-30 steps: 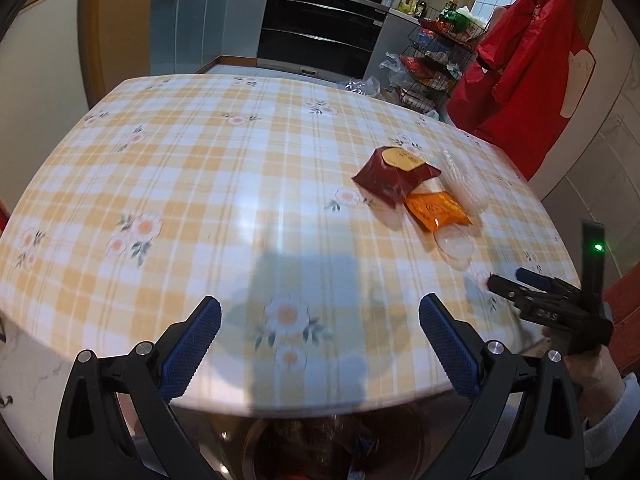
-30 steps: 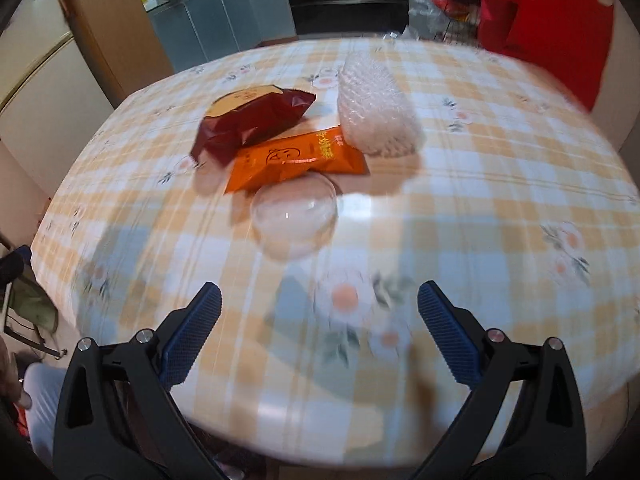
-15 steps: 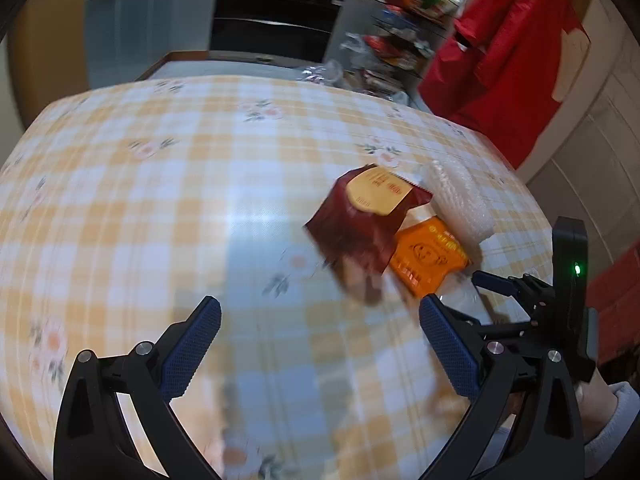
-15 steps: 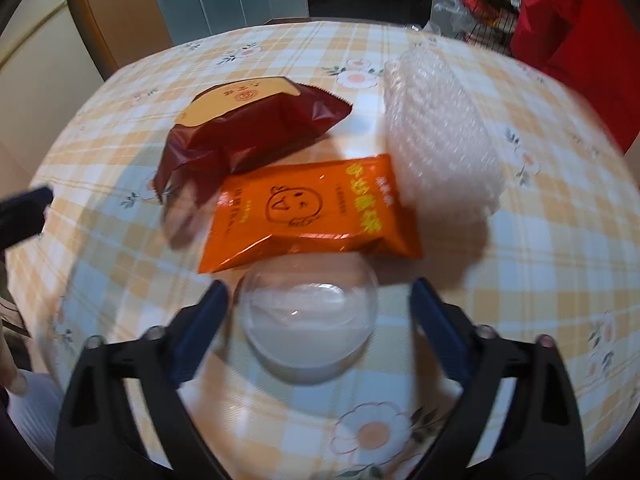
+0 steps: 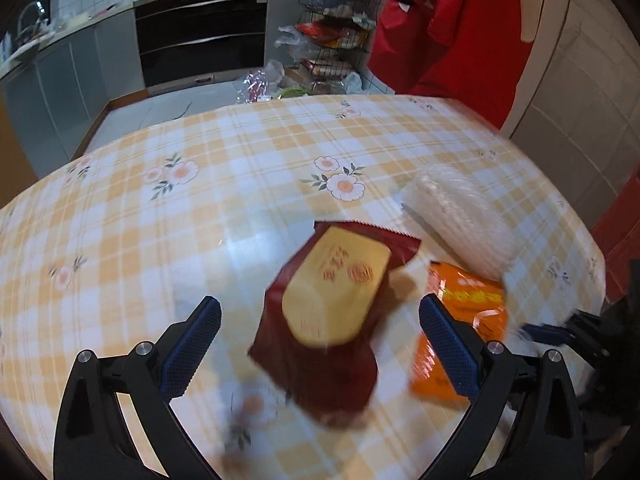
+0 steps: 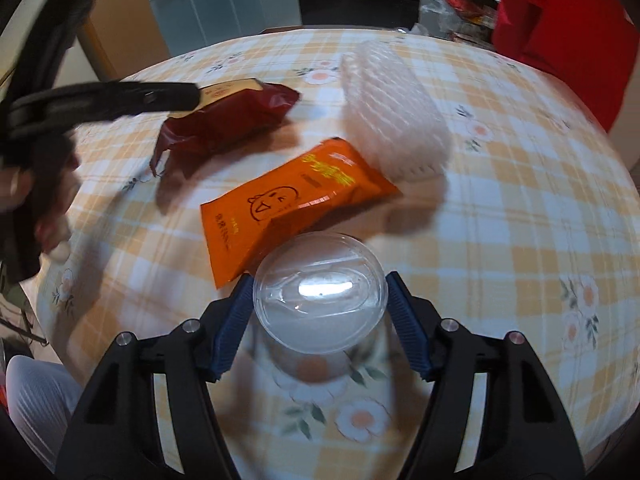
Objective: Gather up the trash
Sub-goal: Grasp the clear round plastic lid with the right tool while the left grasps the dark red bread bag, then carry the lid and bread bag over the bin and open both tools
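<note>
Right gripper (image 6: pixel 320 312): jaws have just been closing and now bracket the clear plastic cup (image 6: pixel 320 304), pads at or just off its rim; contact cannot be confirmed. Left gripper (image 5: pixel 320 344): jaws wide, holding nothing, poised over the dark red wrapper (image 5: pixel 332 320). All trash lies on the checked tablecloth (image 5: pixel 200 200): the bubble-textured plastic tray (image 6: pixel 394 116) farthest, then the red wrapper, then the orange packet (image 6: pixel 296 204) touching the cup. Recommendation: close gently on the cup, since thin plastic likely buckles; lift straight, clear of the orange packet.
</note>
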